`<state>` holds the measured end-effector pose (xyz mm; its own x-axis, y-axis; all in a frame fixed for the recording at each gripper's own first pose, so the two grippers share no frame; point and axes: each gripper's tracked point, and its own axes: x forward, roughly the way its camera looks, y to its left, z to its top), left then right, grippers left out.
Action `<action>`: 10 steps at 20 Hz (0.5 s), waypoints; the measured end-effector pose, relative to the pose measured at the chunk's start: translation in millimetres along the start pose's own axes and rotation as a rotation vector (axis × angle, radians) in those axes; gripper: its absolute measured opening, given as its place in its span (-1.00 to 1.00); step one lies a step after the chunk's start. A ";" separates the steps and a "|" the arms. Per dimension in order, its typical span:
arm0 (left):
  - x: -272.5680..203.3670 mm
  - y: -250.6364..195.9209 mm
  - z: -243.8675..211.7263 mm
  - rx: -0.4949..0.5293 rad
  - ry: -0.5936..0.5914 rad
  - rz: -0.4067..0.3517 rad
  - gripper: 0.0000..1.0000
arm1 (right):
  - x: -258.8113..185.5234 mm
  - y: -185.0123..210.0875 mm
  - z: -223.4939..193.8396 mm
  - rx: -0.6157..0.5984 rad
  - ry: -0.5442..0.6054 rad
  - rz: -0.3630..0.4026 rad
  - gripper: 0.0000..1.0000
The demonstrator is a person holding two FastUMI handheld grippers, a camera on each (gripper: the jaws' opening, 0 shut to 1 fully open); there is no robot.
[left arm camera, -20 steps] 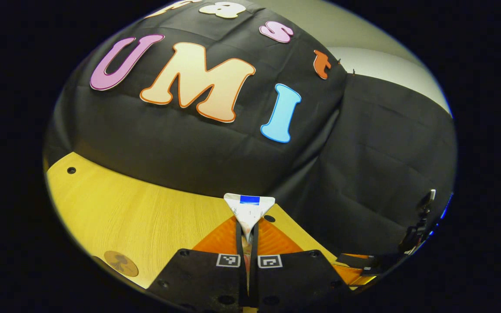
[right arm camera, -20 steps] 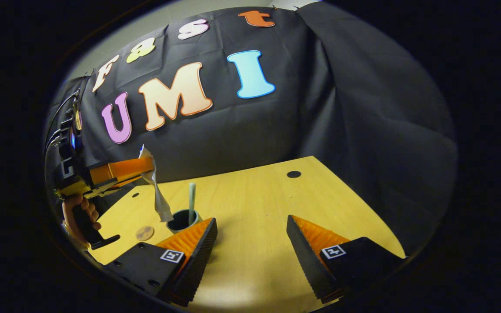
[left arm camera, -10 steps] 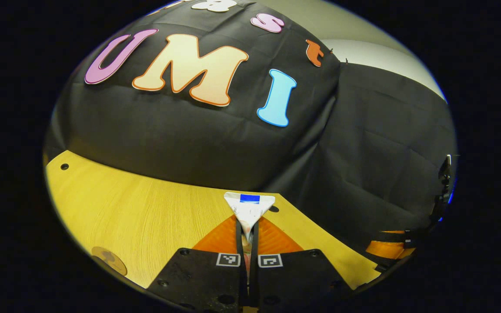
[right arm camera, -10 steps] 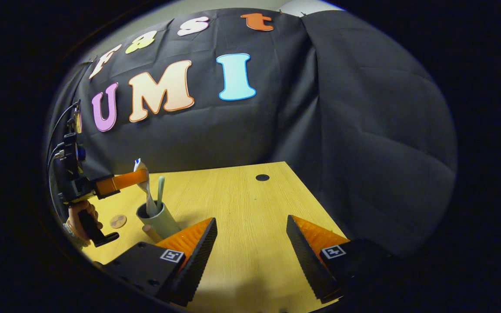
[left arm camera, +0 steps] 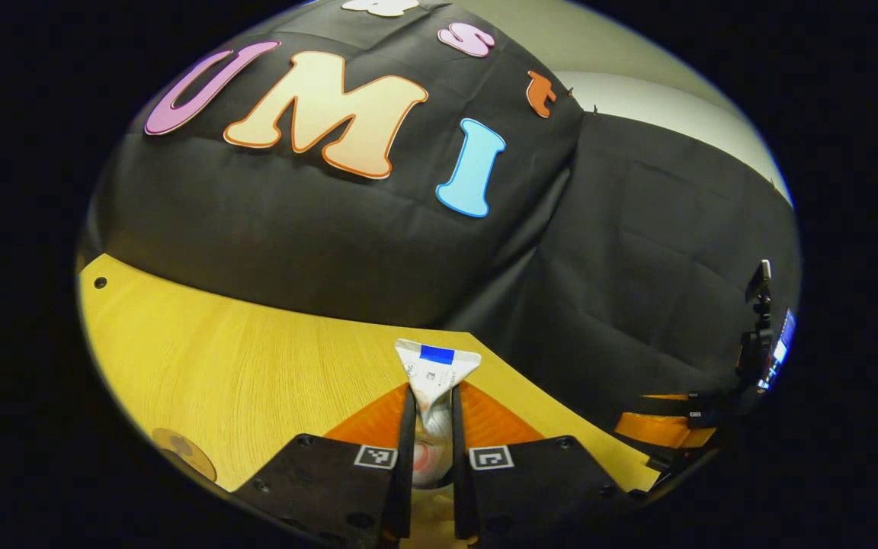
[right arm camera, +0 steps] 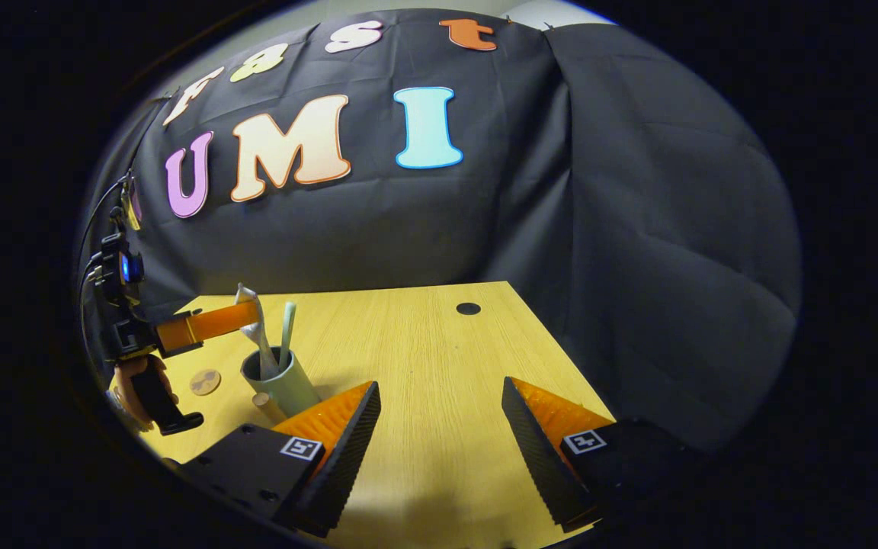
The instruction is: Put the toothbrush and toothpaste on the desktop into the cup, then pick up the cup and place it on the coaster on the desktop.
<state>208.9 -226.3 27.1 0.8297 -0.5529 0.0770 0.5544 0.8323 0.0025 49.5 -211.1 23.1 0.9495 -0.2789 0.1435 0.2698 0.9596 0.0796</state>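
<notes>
The white toothpaste tube (left arm camera: 435, 370) stands between the orange fingers of my left gripper (left arm camera: 431, 412), whose jaws have parted a little around it. In the right gripper view the tube (right arm camera: 254, 332) hangs with its lower end inside the grey-green cup (right arm camera: 283, 385), beside the pale green toothbrush (right arm camera: 286, 328) standing in the cup. The left gripper (right arm camera: 248, 319) hovers just above the cup's rim. The round brown coaster (right arm camera: 204, 381) lies on the desk left of the cup, also low left in the left gripper view (left arm camera: 180, 450). My right gripper (right arm camera: 439, 412) is open over bare desk, right of the cup.
The yellow wooden desk (right arm camera: 424, 358) has a small dark hole (right arm camera: 468, 309) near its far edge. A hand (right arm camera: 130, 389) holds the left gripper's handle at the desk's left side. A small tan knob (right arm camera: 262, 400) sits at the cup's base. Black cloth walls close the back and right.
The left gripper lowered the toothpaste into the cup, and its fingers have now spread slightly around the tube. The right gripper stayed open and shifted its aim only a little.
</notes>
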 end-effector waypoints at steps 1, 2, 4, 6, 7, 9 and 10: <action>-3.7 0.3 -2.7 -0.001 0.012 -0.001 -0.39 | -1.1 1.6 0.7 0.006 0.001 -0.001 0.97; -6.9 2.2 -3.6 -0.003 0.020 -0.002 -0.26 | -1.6 3.9 0.4 0.012 0.002 -0.002 0.90; -15.0 4.2 -3.4 -0.003 0.029 -0.002 0.16 | -5.3 7.9 2.2 0.019 -0.001 -0.004 0.97; -23.1 6.1 3.8 0.006 0.012 0.005 0.58 | -8.8 16.7 3.6 0.016 -0.004 -0.002 0.97; -27.5 7.7 7.9 0.013 0.007 0.013 0.75 | -10.7 21.0 4.1 0.014 -0.005 0.001 0.97; -39.3 14.2 16.7 0.033 0.000 0.034 0.85 | -14.1 32.2 6.5 0.014 -0.002 0.020 0.97; -45.8 17.3 21.3 0.042 -0.008 0.044 0.87 | -15.2 39.4 7.6 0.011 0.000 0.034 0.97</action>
<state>179.2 -185.6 44.9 0.8525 -0.5157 0.0855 0.5142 0.8567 0.0406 44.6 -169.3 31.5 0.9581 -0.2464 0.1464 0.2359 0.9680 0.0855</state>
